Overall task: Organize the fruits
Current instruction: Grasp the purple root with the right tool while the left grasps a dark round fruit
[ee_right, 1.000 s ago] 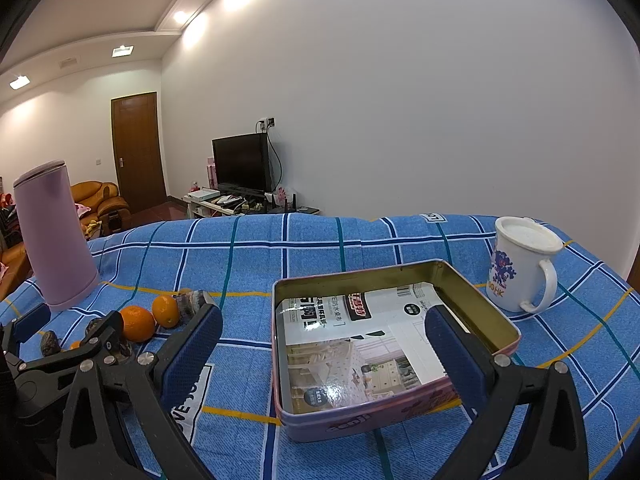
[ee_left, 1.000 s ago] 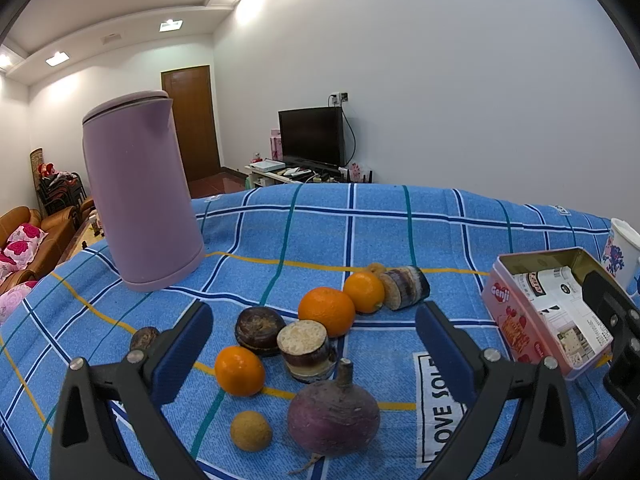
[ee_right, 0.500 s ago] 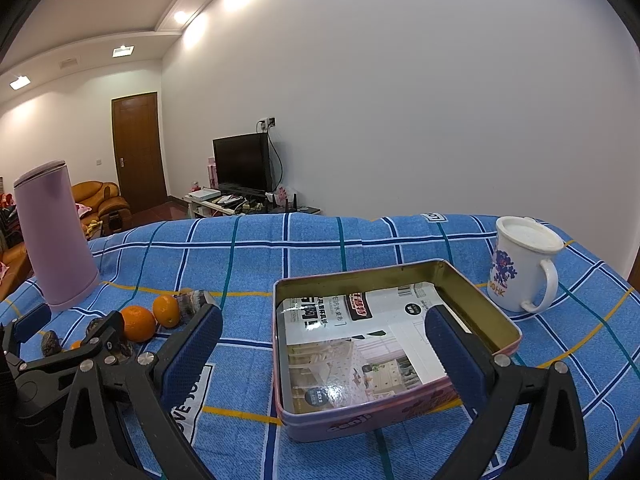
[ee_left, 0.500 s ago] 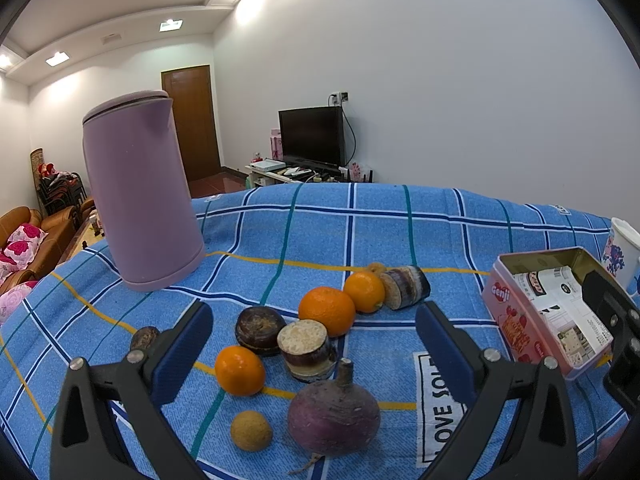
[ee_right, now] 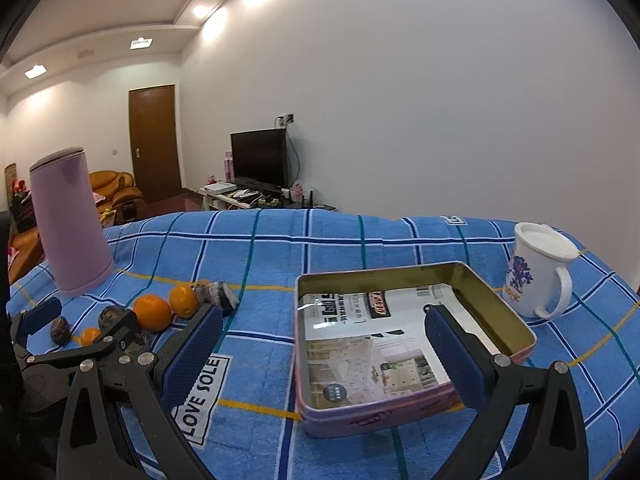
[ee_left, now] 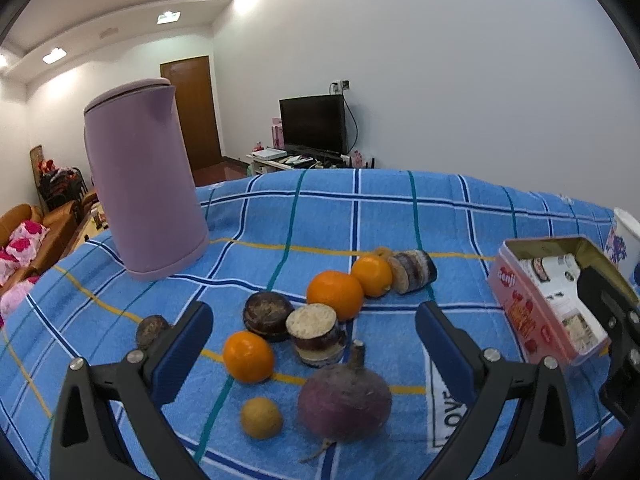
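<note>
Terry cloth [ee_left: 400, 220] in blue with white, navy, teal and yellow check lines, spread over the table. Near the left claw [ee_left: 312, 344], a loose cluster of produce on the cloth: three smooth round oranges, the nearest [ee_left: 248, 356], a larger one [ee_left: 335, 295] and a smaller one [ee_left: 372, 275] behind it. Among them, rough dark cut root pieces with pale grainy faces, one upright stump [ee_left: 316, 334], one flat dark disc [ee_left: 267, 315], one lying on its side [ee_left: 414, 271] against the far orange. Closest, a dull purple turnip-like bulb [ee_left: 344, 398] with a stubby stem, and a small matte yellowish ball [ee_left: 261, 417]. Left claw wide open, blue padded fingers on both sides of the cluster, gripping nothing.

To the right, a shallow rectangular pink tin [ee_right: 516, 320] with rounded corners and gold-toned inner walls, holding only glossy printed paper [ee_right: 372, 340] laid flat. Right claw [ee_right: 324, 354] also spread wide, holding nothing, above the tin's near edge. Beside the tin, a white glazed mug [ee_right: 536, 276] with blue floral print and a white lid. Far left, a tall matte lilac kettle [ee_left: 144, 196], upright.
</note>
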`<state>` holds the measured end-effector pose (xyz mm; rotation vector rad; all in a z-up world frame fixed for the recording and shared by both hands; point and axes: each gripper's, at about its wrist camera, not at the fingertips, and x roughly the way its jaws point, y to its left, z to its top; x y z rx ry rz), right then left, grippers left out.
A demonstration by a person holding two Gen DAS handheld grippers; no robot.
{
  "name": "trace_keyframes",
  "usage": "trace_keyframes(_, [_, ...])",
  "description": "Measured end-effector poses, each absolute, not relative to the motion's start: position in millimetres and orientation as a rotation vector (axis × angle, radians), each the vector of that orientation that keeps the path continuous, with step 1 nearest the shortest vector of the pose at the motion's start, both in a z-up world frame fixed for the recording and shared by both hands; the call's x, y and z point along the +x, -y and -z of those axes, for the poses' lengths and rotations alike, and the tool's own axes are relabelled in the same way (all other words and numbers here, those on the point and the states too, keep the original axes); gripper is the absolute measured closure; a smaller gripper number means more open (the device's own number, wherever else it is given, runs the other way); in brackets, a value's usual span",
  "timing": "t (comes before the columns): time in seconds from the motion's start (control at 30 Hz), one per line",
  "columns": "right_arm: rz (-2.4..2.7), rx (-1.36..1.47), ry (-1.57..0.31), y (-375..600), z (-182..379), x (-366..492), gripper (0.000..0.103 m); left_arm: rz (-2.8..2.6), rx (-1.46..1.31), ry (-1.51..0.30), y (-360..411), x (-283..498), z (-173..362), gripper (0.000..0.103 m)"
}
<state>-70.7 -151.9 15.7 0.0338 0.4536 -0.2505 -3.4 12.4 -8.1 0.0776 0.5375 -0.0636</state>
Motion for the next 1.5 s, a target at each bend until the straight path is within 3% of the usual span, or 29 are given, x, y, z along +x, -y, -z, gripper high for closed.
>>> trace_keyframes(0.23, [0.166, 0.035, -0.487, 145.4, -13.0, -66.8, 0.003, 0.060, 0.072, -0.585, -60.1, -16.5, -3.5, 0.000])
trace_keyframes(0.37, [0.033, 0.029, -0.561, 131.4, -5.5, -57.8, 0.030, 0.004, 0.089, -0.636, -114.1, -18.4, -2.8, 0.001])
trace_keyframes(0.67, [-0.308, 0.016, -0.770, 68.5, 13.2, -31.4, 0.031, -0.051, 0.057, -0.721, -190.3, -12.5, 4.4, 0.007])
trace_keyframes(0.97, [-0.338, 0.065, -0.934, 38.0, 40.2, 9.9, 0.030, 0.027, 0.092, -0.761, -171.4, 13.1, 8.2, 0.008])
trace_keyframes(1.1, [-0.326, 0.008, -0.954, 28.1, 50.4, 11.8, 0.030, 0.060, 0.082, -0.835, -165.8, 40.0, 17.0, 0.023])
trace_keyframes(1.2, [-0.317, -0.061, -0.949, 21.5, 52.5, 8.3, 0.031, 0.069, 0.063, -0.893, -162.0, 57.3, 30.0, 0.026])
trace_keyframes(1.23, [-0.314, -0.079, -0.947, 19.2, 52.9, 7.8, 0.032, 0.065, 0.069, -0.899, -159.9, 59.9, 33.1, 0.026])
trace_keyframes(1.3, [-0.313, -0.104, -0.940, 15.0, 52.9, 7.4, 0.048, 0.040, 0.098, -0.914, -154.7, 67.3, 42.3, 0.027])
trace_keyframes(1.43, [-0.328, -0.102, -0.934, 17.3, 51.4, 3.2, 0.048, 0.036, 0.084, -0.918, -154.9, 74.2, 49.7, 0.036])
trace_keyframes(1.5, [-0.335, -0.081, -0.933, 23.0, 50.8, 3.1, 0.048, 0.058, 0.070, -0.908, -155.6, 75.6, 49.9, 0.054])
